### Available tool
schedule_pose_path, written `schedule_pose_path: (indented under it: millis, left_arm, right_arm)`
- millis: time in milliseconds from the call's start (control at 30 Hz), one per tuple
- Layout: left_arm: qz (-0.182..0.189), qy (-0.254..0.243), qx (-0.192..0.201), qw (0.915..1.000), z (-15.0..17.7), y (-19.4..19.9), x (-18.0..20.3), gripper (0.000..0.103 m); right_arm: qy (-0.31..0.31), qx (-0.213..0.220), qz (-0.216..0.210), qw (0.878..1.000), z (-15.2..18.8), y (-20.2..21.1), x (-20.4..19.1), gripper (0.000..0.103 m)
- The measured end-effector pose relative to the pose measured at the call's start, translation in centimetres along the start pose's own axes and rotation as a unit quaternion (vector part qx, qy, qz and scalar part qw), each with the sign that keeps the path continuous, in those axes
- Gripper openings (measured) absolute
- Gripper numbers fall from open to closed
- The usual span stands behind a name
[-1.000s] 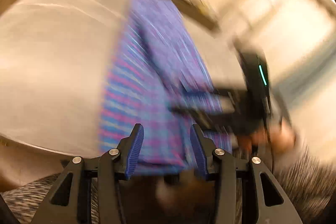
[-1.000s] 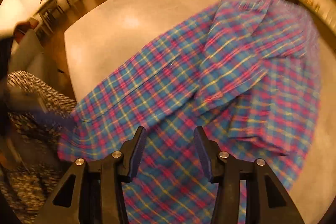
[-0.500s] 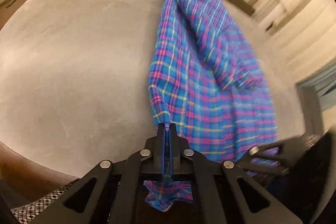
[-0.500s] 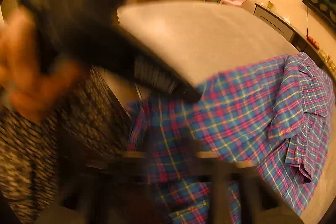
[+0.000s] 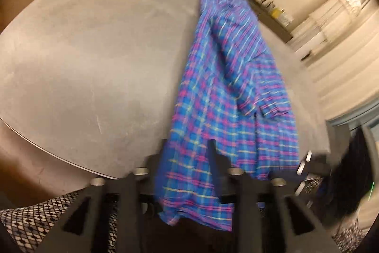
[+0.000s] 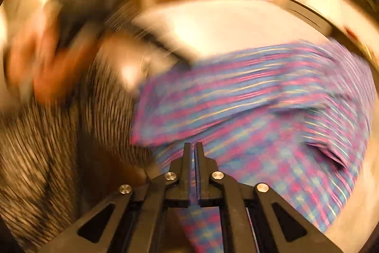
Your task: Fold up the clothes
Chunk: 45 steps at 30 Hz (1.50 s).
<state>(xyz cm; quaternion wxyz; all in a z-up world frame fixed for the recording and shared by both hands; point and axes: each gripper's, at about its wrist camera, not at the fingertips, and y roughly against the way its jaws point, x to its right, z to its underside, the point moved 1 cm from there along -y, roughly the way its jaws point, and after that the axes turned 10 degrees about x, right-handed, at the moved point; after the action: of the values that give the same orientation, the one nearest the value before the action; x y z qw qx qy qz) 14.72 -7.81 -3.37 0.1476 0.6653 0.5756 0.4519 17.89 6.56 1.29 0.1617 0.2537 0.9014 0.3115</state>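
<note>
Folding has barely begun: your blue-and-pink plaid cotton shirt (image 5: 227,91) lies rumpled, its hem overhanging the grey table's (image 5: 83,63) near edge. Left gripper (image 5: 187,158) jaws are opening around the hem; right gripper (image 6: 192,148), almost pressed together, pinches fabric while starting to open.

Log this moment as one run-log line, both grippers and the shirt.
left gripper: jaws opening, plaid shirt hem between | right gripper: opening, fabric pinched | shirt: draped off grey table edge

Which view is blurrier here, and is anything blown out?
Right wrist view: heavy motion smear across the plaid shirt and the hand, with the table glaring near white. Left wrist view: milder blur, shirt checks readable, warm even light, fisheye bending the table edge.
</note>
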Motion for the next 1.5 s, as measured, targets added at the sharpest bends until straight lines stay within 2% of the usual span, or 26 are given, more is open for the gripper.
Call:
schedule_pose_path:
  millis: [33,100,167,233,267,333,367,400,533,600,633,700,800,833,900,967,1033,1100,1133,1233,1300,1333,1400,1467,1500]
  left_arm:
    - [-0.002,0.001,-0.003,1.0000,-0.3,0.0,0.0,0.045]
    - [-0.011,0.002,-0.027,0.9996,0.0,0.1,-0.7,0.048]
    - [-0.017,0.001,-0.047,0.9988,-0.6,0.0,-1.0,0.048]
    - [-0.016,-0.012,-0.056,0.9982,-1.0,-0.9,-0.1,0.052]
    - [-0.023,-0.029,-0.056,0.9978,-0.5,-0.9,0.4,0.051]
    - [-0.020,-0.048,-0.057,0.9970,0.9,0.0,1.0,0.047]
    - [-0.004,-0.052,-0.062,0.9967,1.3,0.4,1.4,0.036]
    - [0.014,-0.055,-0.067,0.9961,1.7,0.6,1.9,0.033]
    - [0.047,-0.062,-0.114,0.9905,3.0,-0.2,3.0,0.030]
    - [0.043,-0.056,-0.134,0.9884,3.7,0.1,2.4,0.030]
    - [0.033,-0.052,-0.128,0.9898,3.6,0.3,2.1,0.030]
    - [0.039,-0.028,-0.087,0.9951,2.4,1.5,1.0,0.032]
    - [0.008,-0.006,-0.025,0.9996,0.6,2.8,-0.7,0.049]
    - [-0.002,-0.006,-0.018,0.9998,0.2,2.6,-1.0,0.049]
    - [-0.011,-0.016,-0.026,0.9995,0.0,1.2,-0.6,0.045]
    - [-0.030,-0.035,-0.053,0.9975,0.6,0.0,-0.8,0.004]
    - [-0.030,-0.012,-0.064,0.9974,1.4,0.0,-1.6,0.004]
    - [-0.033,-0.013,-0.078,0.9963,2.6,0.6,-1.7,0.004]
    - [-0.026,-0.014,-0.089,0.9956,3.3,0.7,-1.7,0.004]
    - [0.027,-0.007,-0.145,0.9890,5.1,1.0,-1.1,0.004]
    - [0.039,-0.018,-0.144,0.9886,5.2,1.4,-0.4,0.005]
    - [0.044,-0.014,-0.132,0.9902,4.7,1.8,-0.3,0.005]
    - [0.042,-0.008,-0.098,0.9942,3.4,2.9,-0.7,0.016]
    - [0.031,-0.001,-0.071,0.9970,2.2,3.3,-1.3,0.041]
    - [0.023,0.004,-0.062,0.9978,1.8,3.3,-1.8,0.045]
  right_arm:
    - [-0.041,0.025,0.009,0.999,-0.9,1.2,2.1,0.017]
    - [-0.105,0.050,0.039,0.992,-1.6,2.6,5.7,0.034]
    - [-0.186,0.051,0.094,0.977,-0.4,4.3,9.4,0.042]
    - [-0.243,0.049,0.125,0.961,2.5,6.3,11.2,0.052]
    - [-0.258,0.040,0.143,0.955,3.7,7.4,11.3,0.058]
    - [-0.267,0.013,0.171,0.948,6.1,8.2,11.2,0.059]
    - [-0.268,-0.005,0.184,0.946,7.2,8.2,11.0,0.059]
    - [-0.265,-0.015,0.191,0.945,8.3,8.4,11.1,0.059]
    - [-0.217,-0.025,0.176,0.960,8.3,7.2,8.7,0.059]
    - [-0.205,-0.029,0.172,0.963,7.7,7.0,7.7,0.062]
    - [-0.209,-0.029,0.173,0.962,7.6,7.0,7.7,0.062]
    - [-0.219,-0.027,0.175,0.959,7.5,7.1,8.1,0.062]
    - [-0.234,-0.017,0.181,0.955,7.7,7.9,8.3,0.062]
    - [-0.234,-0.017,0.184,0.955,7.5,8.1,8.1,0.062]
    - [-0.227,-0.019,0.190,0.955,7.4,8.0,7.7,0.062]
    - [-0.213,-0.019,0.189,0.958,7.2,7.9,7.2,0.062]
    - [-0.205,-0.018,0.186,0.961,7.1,7.9,6.7,0.062]
    - [-0.202,-0.020,0.187,0.961,7.3,8.0,6.6,0.062]
    - [-0.204,-0.022,0.190,0.960,7.5,8.0,6.7,0.062]
    - [-0.201,-0.015,0.195,0.960,7.6,8.4,6.5,0.062]
    - [-0.185,0.005,0.180,0.966,6.8,8.8,5.6,0.062]
    - [-0.167,0.016,0.165,0.972,6.0,8.8,4.6,0.062]
    - [-0.134,0.025,0.140,0.981,5.2,8.6,2.7,0.062]
    - [-0.113,0.015,0.116,0.987,4.9,7.6,1.4,0.062]
    - [-0.112,0.008,0.111,0.987,5.0,7.2,1.1,0.062]
